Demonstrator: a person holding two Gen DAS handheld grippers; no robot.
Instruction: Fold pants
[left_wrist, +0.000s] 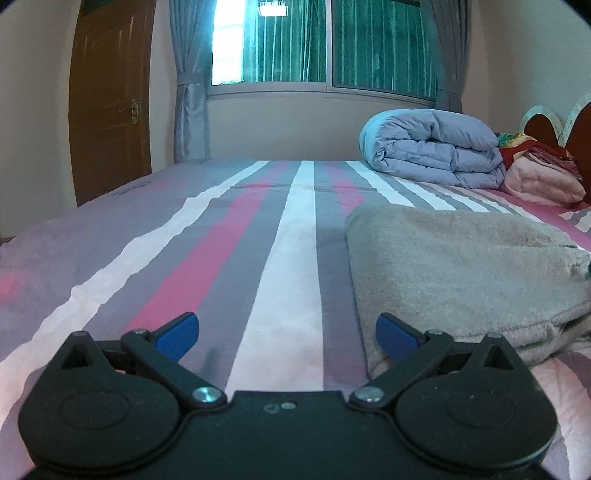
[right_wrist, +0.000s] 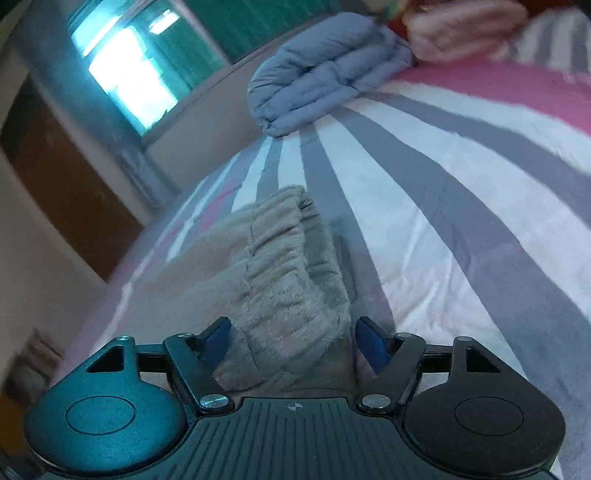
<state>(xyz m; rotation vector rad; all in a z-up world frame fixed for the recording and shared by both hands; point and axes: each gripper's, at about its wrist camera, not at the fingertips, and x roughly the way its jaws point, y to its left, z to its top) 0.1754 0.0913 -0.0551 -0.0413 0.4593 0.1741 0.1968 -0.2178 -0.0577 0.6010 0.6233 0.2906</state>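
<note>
We see fuzzy beige fleece pants (left_wrist: 461, 273) on a smooth striped cloth bed sheet (left_wrist: 221, 258). The matt black plastic tool (left_wrist: 287, 334) has bright metal screws (left_wrist: 205, 394). The puffy lilac quilt (left_wrist: 432, 147) looks soft.

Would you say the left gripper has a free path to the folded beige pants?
Probably yes: the left gripper is open and empty, the pants lie just right of it on the striped bedsheet, nothing between.

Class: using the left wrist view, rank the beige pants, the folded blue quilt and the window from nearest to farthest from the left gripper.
From the left gripper:
1. Beige pants, folded on the bed just beyond its right finger.
2. Blue quilt, far right of the bed.
3. Window, in the back wall beyond the bed.
</note>
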